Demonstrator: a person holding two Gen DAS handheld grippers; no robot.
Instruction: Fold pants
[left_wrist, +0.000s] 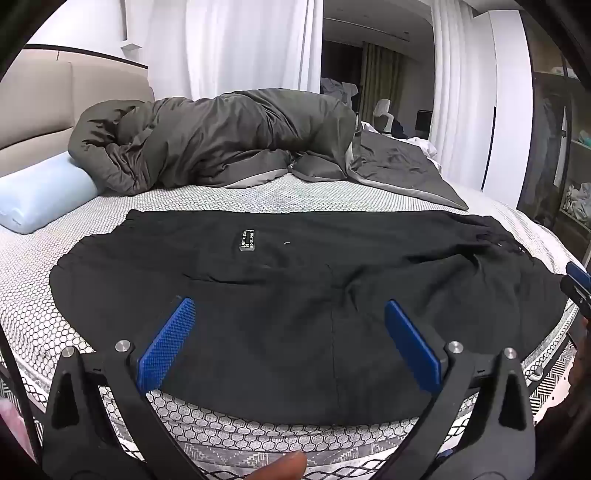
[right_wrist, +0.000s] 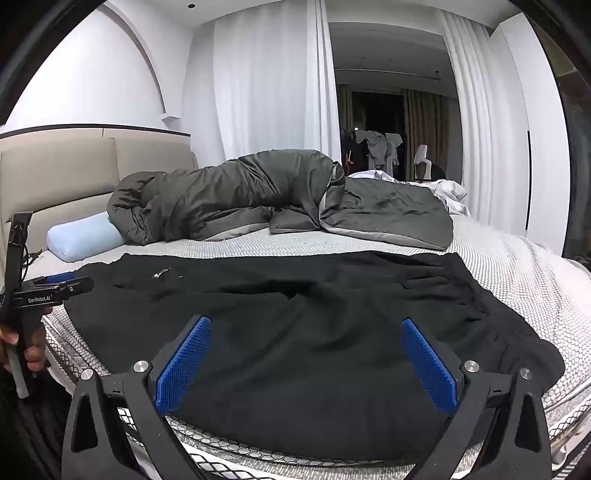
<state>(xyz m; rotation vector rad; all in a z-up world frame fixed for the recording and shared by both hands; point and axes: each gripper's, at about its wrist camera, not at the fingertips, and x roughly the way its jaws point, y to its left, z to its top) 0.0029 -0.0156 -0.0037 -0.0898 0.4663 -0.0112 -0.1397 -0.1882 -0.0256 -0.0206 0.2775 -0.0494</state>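
Observation:
Black pants (left_wrist: 280, 295) lie spread flat across the near side of the bed, with a small label (left_wrist: 246, 240) on top and the bunched waistband at the right (left_wrist: 495, 236). They also show in the right wrist view (right_wrist: 295, 325). My left gripper (left_wrist: 290, 310) is open, its blue pads wide apart just above the pants' near edge, holding nothing. My right gripper (right_wrist: 306, 328) is open too, above the near edge further right, empty. The left gripper shows at the left edge of the right wrist view (right_wrist: 55, 288).
The bed's honeycomb-patterned mattress (left_wrist: 258, 195) carries a bunched grey duvet (left_wrist: 221, 136) behind the pants and a light blue pillow (left_wrist: 40, 192) at the left. A beige headboard (left_wrist: 55, 107) stands at the left. White curtains (right_wrist: 266, 92) and a dark doorway are behind.

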